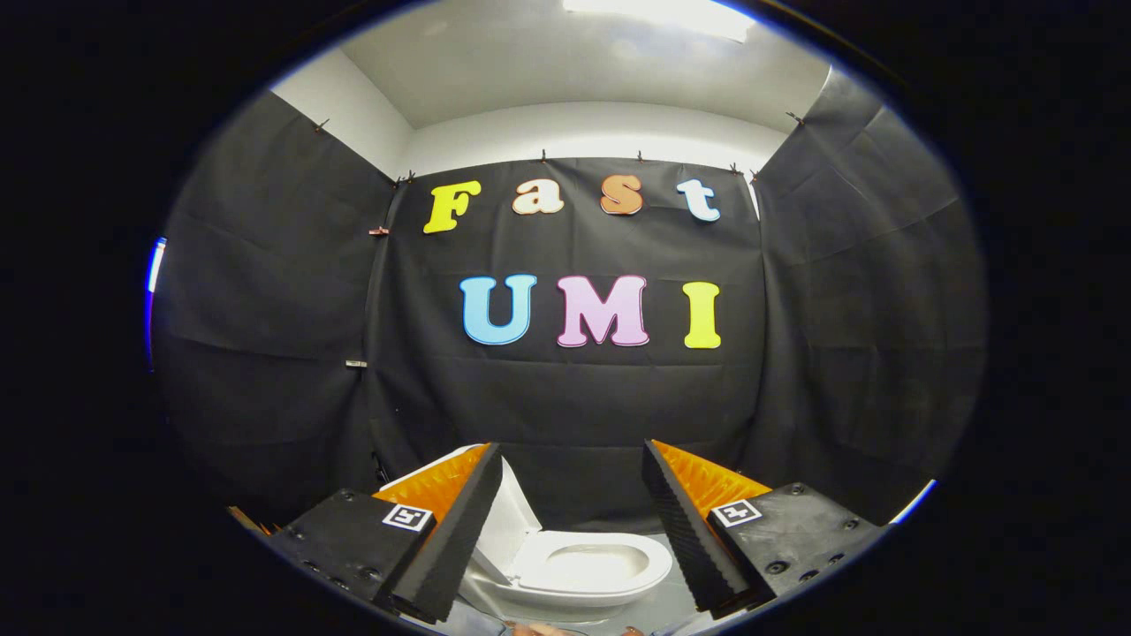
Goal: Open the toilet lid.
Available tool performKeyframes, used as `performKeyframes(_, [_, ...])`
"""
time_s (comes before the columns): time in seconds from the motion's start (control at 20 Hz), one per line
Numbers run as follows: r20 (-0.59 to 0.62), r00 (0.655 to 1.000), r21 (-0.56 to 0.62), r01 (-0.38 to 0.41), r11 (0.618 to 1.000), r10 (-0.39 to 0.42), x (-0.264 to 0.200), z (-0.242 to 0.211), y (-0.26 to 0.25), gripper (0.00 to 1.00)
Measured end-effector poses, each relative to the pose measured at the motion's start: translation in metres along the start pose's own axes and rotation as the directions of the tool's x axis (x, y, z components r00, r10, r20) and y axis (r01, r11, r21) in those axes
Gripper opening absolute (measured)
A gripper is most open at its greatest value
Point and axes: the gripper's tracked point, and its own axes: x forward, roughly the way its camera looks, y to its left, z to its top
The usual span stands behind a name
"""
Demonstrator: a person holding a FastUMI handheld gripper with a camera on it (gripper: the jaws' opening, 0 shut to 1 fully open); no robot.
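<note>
With the toilet lid [499, 521] already raised and leaning back behind the left finger, the seat ring [594, 565] and bowl [583, 564] are seen uncovered, low and just ahead of the gripper [570, 459], approx. between its fingers. The fingers [459, 530] are spread wide apart w/ nothing pinched. The toilet is set on a pale floor [658, 609], backed by the booth's black cloth wall [574, 406]. A ceiling light [658, 13] is seen overhead.

No legible words, brands or numbers. Lower centre: one square coded marker [407, 517] and a second marker [735, 511] sit on the gripper [572, 444], fingers spread apart.
</note>
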Motion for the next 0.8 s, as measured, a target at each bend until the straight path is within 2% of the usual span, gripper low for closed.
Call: performKeyframes(0.8, [-0.013, 1.000, 0.021, 0.018, 1.000, -0.017, -0.0017, -0.0012, -0.0067, 0.99])
